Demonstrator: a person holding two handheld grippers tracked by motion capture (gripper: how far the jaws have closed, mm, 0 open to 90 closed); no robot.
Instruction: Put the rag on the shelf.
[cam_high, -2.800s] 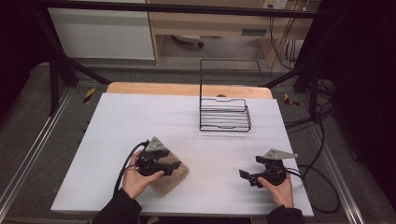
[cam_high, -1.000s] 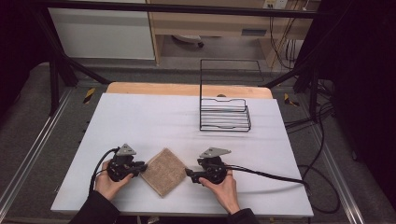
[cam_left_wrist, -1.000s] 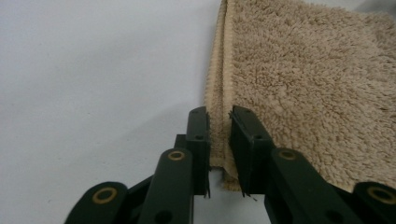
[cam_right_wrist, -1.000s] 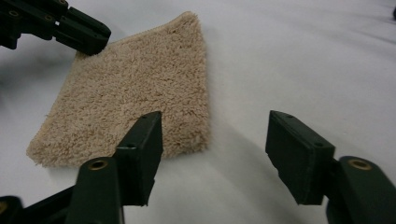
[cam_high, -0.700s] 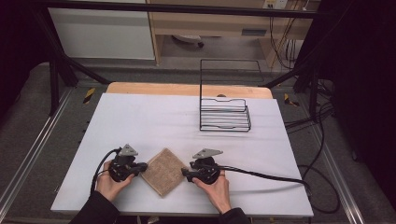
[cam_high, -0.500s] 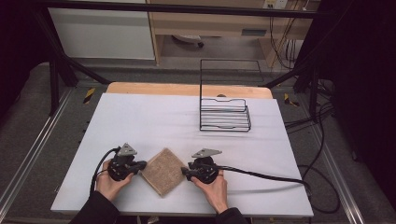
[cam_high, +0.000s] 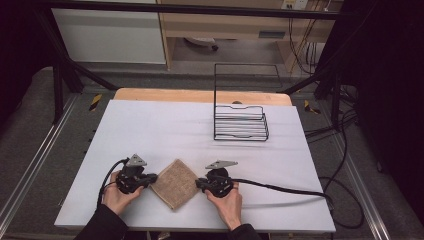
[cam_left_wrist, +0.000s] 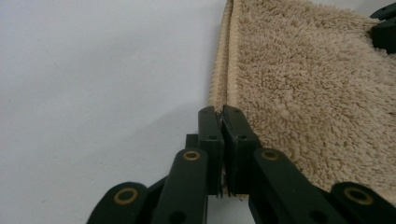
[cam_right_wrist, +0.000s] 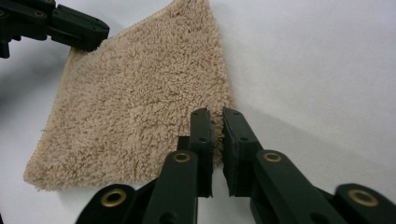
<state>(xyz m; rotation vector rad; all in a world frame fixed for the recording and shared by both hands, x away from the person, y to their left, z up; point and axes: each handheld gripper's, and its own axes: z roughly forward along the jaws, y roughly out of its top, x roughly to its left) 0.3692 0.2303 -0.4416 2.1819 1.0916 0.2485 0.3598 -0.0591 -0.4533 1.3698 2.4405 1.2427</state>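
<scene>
Folded towel (cam_high: 175, 183) is lying as a diamond near the table's (cam_high: 165, 125) front edge, about mid-width. Left gripper (cam_high: 150, 178) is pinching the towel's left corner, jaws clamped on the hem in the left gripper view (cam_left_wrist: 223, 112). Right gripper (cam_high: 199, 184) has just been closing its jaws and is now gripping the towel's right corner (cam_right_wrist: 214, 116). Wire rack (cam_high: 240, 125) is standing toward the back right, well apart.

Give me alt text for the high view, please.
Two hand-held grippers pinch opposite corners of a folded beige towel on a white table: left gripper and right gripper, both shut. A black wire rack stands farther back.
</scene>
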